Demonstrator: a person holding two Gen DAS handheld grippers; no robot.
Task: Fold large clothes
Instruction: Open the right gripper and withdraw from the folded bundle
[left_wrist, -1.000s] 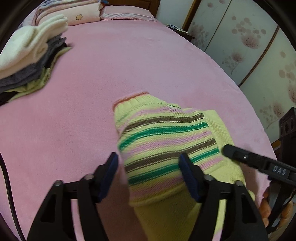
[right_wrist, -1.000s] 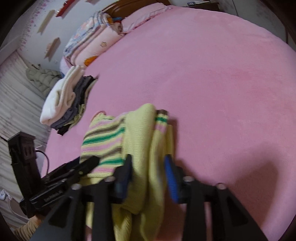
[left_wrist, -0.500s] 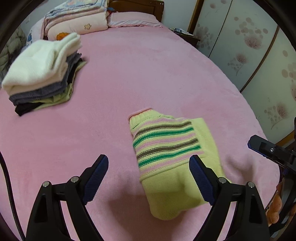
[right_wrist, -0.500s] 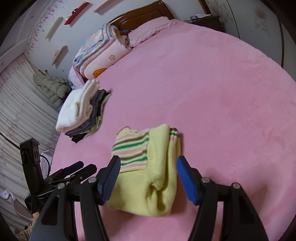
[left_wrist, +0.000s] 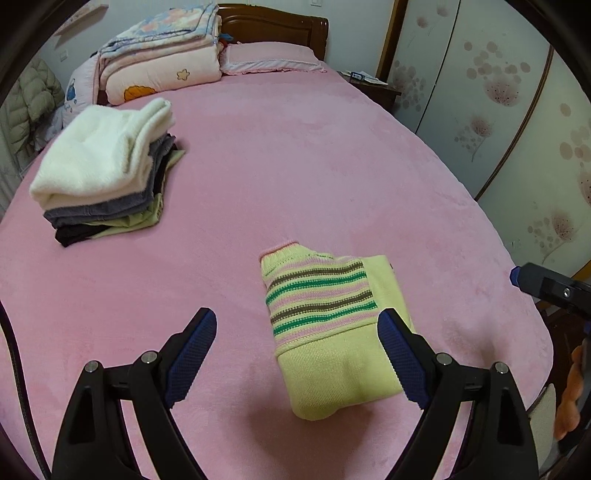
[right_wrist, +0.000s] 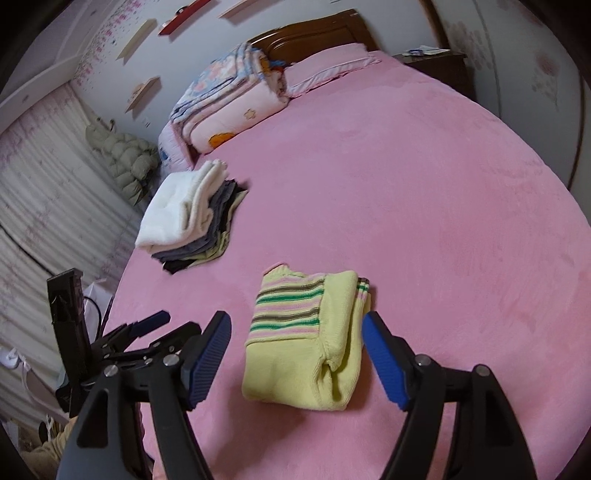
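A folded yellow sweater (left_wrist: 328, 325) with green, brown and pink stripes lies on the pink bed (left_wrist: 277, 166). It also shows in the right wrist view (right_wrist: 306, 336). My left gripper (left_wrist: 295, 354) is open and empty, raised above and in front of the sweater. My right gripper (right_wrist: 295, 354) is open and empty too, held back from the sweater. The right gripper's tip (left_wrist: 546, 284) shows at the right edge of the left wrist view. The left gripper (right_wrist: 147, 332) shows at the lower left of the right wrist view.
A stack of folded clothes (left_wrist: 103, 170) with a white one on top sits at the bed's left (right_wrist: 188, 214). Folded quilts (left_wrist: 159, 62) and a pillow (left_wrist: 273, 59) lie by the wooden headboard. Wardrobe doors (left_wrist: 498, 110) stand along the right.
Both grippers opened wider and pulled up and back from the sweater, which now lies folded and free on the bed.
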